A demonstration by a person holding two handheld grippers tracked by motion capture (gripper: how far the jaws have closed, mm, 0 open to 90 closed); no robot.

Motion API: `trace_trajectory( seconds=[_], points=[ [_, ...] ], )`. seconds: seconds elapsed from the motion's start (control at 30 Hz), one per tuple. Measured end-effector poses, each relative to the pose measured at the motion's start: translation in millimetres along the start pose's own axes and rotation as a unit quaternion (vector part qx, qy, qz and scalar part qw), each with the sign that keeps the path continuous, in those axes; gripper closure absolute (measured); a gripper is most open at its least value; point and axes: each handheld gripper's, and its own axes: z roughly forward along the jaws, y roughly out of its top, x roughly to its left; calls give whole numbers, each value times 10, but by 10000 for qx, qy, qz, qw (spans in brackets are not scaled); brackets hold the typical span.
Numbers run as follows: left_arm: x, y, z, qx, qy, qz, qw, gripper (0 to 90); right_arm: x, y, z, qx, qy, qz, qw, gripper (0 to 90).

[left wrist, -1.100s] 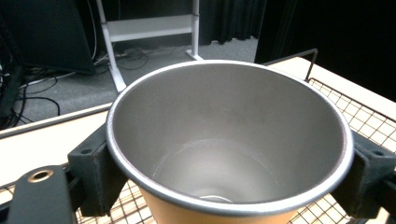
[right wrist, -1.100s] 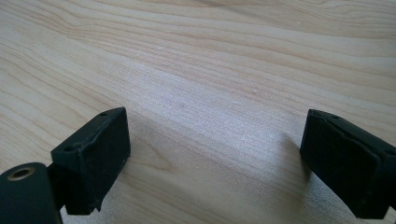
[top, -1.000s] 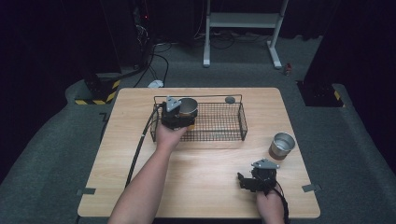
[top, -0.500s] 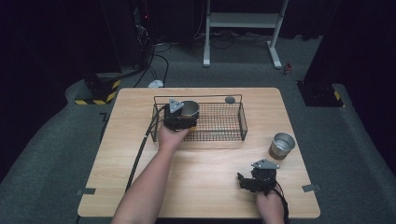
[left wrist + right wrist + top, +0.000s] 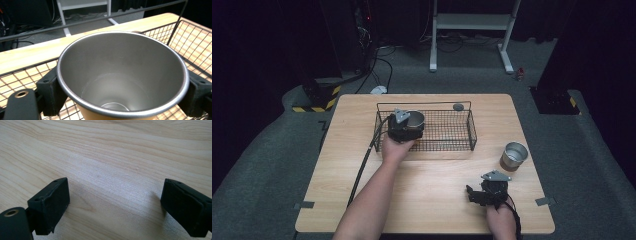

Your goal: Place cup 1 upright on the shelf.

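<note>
A steel cup (image 5: 415, 119) is upright in the left end of a black wire basket (image 5: 447, 131). My left gripper (image 5: 411, 126) is shut on it, a pad pressing on each side just under the rim. In the left gripper view the cup (image 5: 122, 75) is empty, with the black pads (image 5: 51, 91) against its wall and the basket's mesh below. A second steel cup (image 5: 514, 156) stands on the table right of the basket. My right gripper (image 5: 473, 192) rests low near the table's front edge, open. In the right gripper view, bare wood lies between its fingertips (image 5: 115, 205).
The wooden table (image 5: 437, 200) carries the basket at its middle back. A small dark round disc (image 5: 458, 106) lies just behind the basket. The left gripper's cable (image 5: 362, 165) runs down the left side of the table. Dark floor and a white stand's legs lie beyond.
My left gripper has shifted slightly to the right inside the basket with the cup in it. The right gripper has not moved.
</note>
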Motion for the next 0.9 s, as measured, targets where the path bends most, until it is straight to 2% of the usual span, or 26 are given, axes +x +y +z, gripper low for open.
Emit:
trace_trajectory(
  seconds=[0.13,0.43,0.7,0.8,0.9],
  points=[
    [19,-31,-8,35,66,73,9999,135,0,0,0,1,0,-2,10000,84],
    [87,-90,-22,86,193,3,9998,135,0,0,0,0,0,-2,10000,84],
    [90,-119,-44,72,201,74,9997,134,2,0,0,-4,-2,8,10000,84],
    [85,-123,-49,77,197,18,9998,133,2,0,0,-5,-1,8,10000,84],
    [86,-127,-57,93,199,49,9997,133,2,0,1,-6,0,8,10000,84]
  ],
)
